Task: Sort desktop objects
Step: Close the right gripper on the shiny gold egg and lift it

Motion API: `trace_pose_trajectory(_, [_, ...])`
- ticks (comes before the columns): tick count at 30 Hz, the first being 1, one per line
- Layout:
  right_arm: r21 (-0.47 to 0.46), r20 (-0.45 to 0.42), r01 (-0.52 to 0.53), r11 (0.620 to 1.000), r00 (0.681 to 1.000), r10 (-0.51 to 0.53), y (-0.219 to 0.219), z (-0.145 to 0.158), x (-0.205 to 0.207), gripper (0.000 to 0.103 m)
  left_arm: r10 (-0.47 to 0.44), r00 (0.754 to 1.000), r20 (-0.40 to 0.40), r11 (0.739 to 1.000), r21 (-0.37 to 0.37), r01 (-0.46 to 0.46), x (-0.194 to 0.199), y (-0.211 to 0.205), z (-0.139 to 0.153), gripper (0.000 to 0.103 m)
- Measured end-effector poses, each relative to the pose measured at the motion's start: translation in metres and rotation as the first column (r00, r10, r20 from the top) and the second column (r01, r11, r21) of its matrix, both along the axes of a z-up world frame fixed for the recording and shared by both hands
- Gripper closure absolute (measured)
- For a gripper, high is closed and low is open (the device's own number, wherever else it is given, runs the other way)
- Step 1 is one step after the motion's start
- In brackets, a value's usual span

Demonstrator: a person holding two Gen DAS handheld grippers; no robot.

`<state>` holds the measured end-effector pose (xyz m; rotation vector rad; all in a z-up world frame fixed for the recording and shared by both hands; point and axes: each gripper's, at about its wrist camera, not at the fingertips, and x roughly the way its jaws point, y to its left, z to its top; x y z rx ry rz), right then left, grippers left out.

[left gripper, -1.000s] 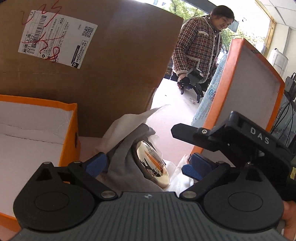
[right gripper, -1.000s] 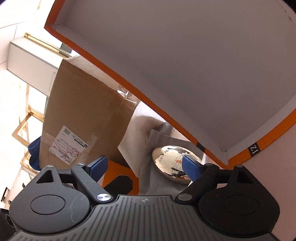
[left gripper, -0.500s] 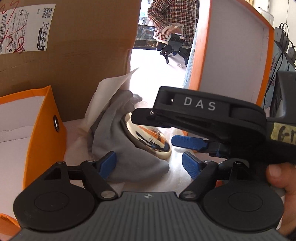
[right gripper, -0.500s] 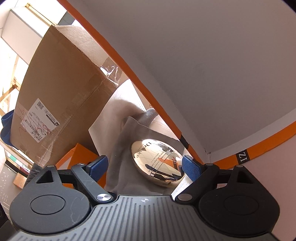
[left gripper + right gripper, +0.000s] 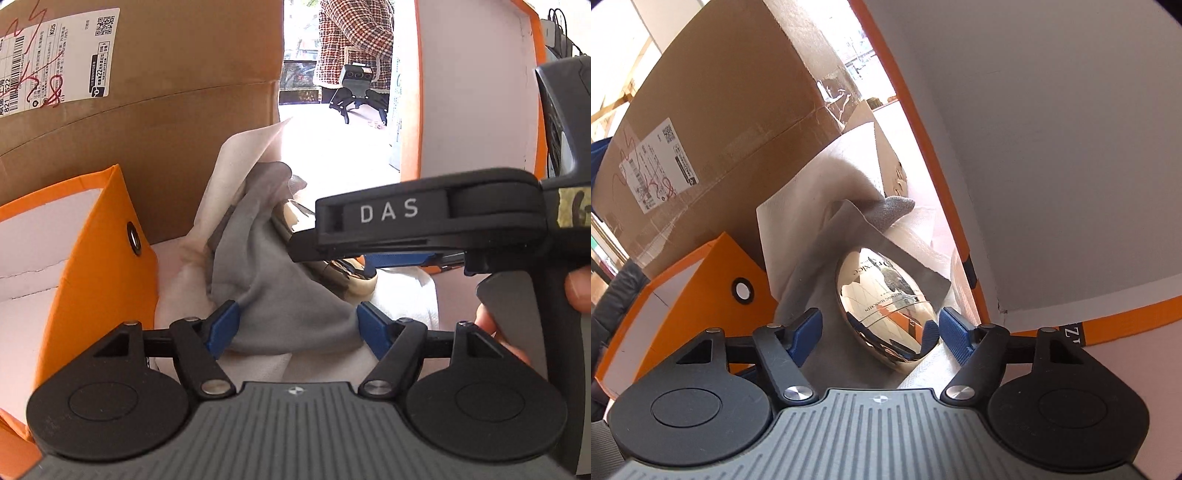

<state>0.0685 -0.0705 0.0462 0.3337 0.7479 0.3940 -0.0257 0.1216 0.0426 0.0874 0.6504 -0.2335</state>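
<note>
Nearer gold case point(image 5: 888, 314); label right-wrist-only

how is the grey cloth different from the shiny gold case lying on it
The grey cloth is matte, soft and crumpled into folds; the gold case is a mirror-bright, smooth, rigid oval. The cloth is plain, while the case carries small printed lettering. The cloth lies underneath and bunches up beside it; the case rests on top. Both sit between the orange boxes, in front of both open tongs.
</note>
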Motion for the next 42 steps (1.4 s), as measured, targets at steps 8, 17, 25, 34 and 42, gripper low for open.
trace_pose_trajectory(8, [-0.102,0.088,-0.003,0.995,0.996,0.012,0.013,-0.004,-0.006,0.047,0.013,1.000,0.001,1.000,-0.026,-0.013,-0.002,0.006,-0.001,0.035])
trace_pose_trajectory(17, [0.021,0.097,-0.022,1.000,0.995,0.020,-0.006,-0.004,-0.004,0.049,0.052,0.998,0.043,0.995,-0.087,-0.048,-0.006,0.007,0.005,0.035])
trace_pose_trajectory(25, [0.181,0.084,-0.053,0.982,0.996,0.038,-0.026,0.007,-0.008,0.051,0.001,0.981,0.193,0.998,-0.061,0.011,-0.025,0.003,0.015,0.035])
trace_pose_trajectory(34, [0.287,-0.025,-0.079,0.955,0.996,0.090,-0.009,0.000,-0.004,0.051,-0.021,0.974,0.226,1.000,0.004,0.020,-0.025,-0.011,-0.003,0.035])
trace_pose_trajectory(42, [0.330,-0.025,-0.092,0.939,0.994,0.106,-0.013,0.003,-0.004,0.051,-0.079,0.958,0.276,0.995,-0.028,0.091,-0.037,-0.011,0.002,0.052])
